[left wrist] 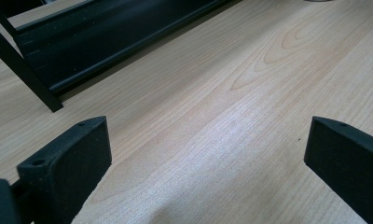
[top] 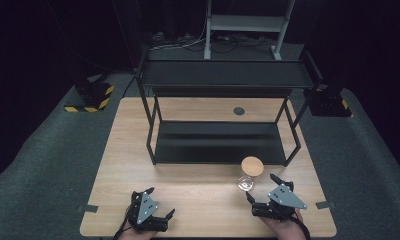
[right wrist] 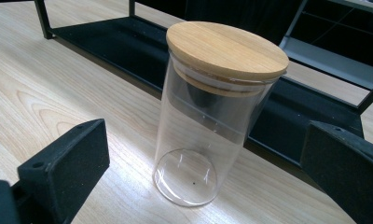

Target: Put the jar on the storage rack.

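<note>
Standing upright before the spread right gripper (top: 267, 190), 1 clear empty glass jar (right wrist: 208, 126) with round wooden lid (right wrist: 226, 48).

This looks like a lab or recording studio set up for capturing handling work, not a home or kitchen. A light wooden table (top: 138, 165) stands alone on grey carpet (top: 48, 160), with black, unlit surroundings on every side like a curtained stage. Yellow-and-black hazard-striped weights (top: 90, 97) sit on the floor at the far left, and a similar dark block (top: 328, 102) at the far right. Behind the table, cables (top: 188, 42) trail across the floor around the feet of a grey metal stand (top: 248, 25). On the table is a bare black two-tier shelf (top: 223, 75), and tape marks (top: 88, 208) sit at the table's near edges.
</note>
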The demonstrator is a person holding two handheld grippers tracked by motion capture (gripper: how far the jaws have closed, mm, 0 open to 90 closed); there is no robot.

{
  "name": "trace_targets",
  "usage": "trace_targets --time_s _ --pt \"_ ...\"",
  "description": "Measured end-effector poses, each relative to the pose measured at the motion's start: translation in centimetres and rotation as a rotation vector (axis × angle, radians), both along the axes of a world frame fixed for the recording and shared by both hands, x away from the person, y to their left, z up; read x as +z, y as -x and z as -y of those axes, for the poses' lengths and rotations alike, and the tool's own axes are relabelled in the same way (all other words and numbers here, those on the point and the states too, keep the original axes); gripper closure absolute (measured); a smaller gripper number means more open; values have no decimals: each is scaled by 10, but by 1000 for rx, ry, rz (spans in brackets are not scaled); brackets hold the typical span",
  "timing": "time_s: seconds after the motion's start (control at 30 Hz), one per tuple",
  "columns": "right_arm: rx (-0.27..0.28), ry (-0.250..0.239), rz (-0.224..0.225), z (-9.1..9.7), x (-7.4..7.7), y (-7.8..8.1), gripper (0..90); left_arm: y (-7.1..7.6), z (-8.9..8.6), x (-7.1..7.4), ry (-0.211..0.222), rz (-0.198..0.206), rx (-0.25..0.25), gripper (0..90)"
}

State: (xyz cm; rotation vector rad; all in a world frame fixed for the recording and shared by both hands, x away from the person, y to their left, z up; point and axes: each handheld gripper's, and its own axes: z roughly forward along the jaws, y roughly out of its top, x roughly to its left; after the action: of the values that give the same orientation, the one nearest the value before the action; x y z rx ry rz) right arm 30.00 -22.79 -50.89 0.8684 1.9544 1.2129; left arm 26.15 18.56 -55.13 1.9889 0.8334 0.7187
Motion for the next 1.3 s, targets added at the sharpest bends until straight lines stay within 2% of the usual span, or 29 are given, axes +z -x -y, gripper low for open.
trace_targets --time_s 0.8,1.3 --pt "-15 -27 -31 -4 -6 -12 1 1 0 0 -3 1 -2 9" --pt "-18 -53 -35 -6 -6 -21 1 1 0 0 8 1 -4 9"
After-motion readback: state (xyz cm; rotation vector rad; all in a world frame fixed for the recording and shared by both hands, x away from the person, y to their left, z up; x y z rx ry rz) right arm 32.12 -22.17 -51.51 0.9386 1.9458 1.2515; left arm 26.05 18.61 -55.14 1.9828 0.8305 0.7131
